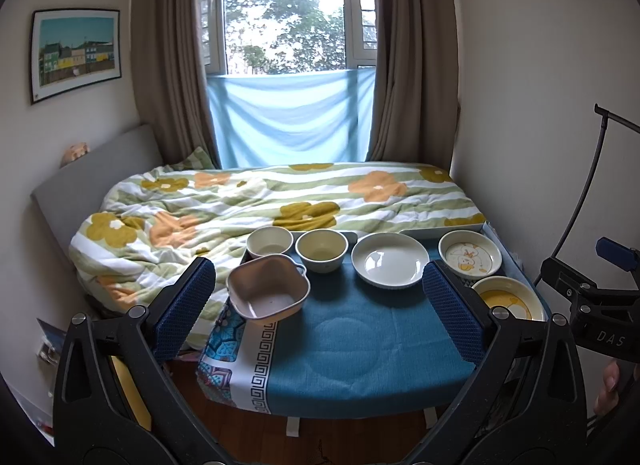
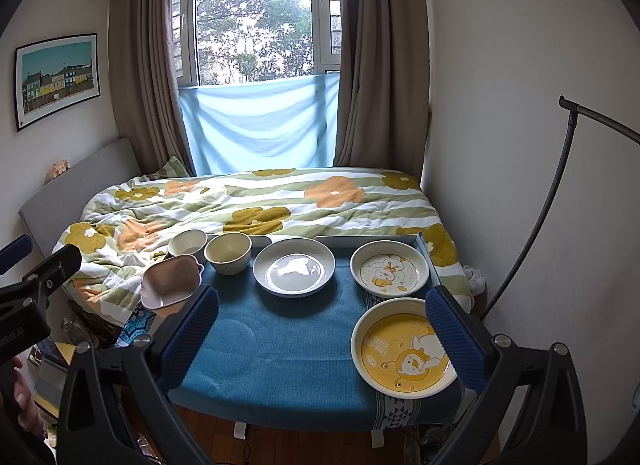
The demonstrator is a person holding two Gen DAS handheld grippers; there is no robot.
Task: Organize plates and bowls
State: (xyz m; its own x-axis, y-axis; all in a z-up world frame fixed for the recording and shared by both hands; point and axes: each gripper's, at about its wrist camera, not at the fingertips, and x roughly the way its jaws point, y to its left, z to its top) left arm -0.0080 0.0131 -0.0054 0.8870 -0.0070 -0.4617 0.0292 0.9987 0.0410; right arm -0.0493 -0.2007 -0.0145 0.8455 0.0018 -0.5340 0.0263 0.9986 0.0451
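Observation:
A small table under a blue cloth (image 1: 352, 349) (image 2: 280, 349) carries the dishes. At its left stand a pink square bowl (image 1: 267, 292) (image 2: 170, 282), a white bowl (image 1: 270, 243) (image 2: 187, 244) and a cream bowl (image 1: 321, 250) (image 2: 228, 252). A plain white plate (image 1: 390, 259) (image 2: 295, 271) lies mid-table. A duck-print plate (image 1: 469, 259) (image 2: 389, 269) and a yellow plate (image 1: 507, 302) (image 2: 402, 351) lie at the right. My left gripper (image 1: 320, 305) hangs open in front of the table, holding nothing. My right gripper (image 2: 324, 337) is also open, its right finger over the yellow plate's edge.
A bed with a flowered quilt (image 1: 248, 201) lies right behind the table. A white tray (image 1: 444, 230) sits at the table's far edge. A black stand pole (image 2: 540, 221) curves up on the right by the wall. Wooden floor (image 1: 320, 437) shows below the table.

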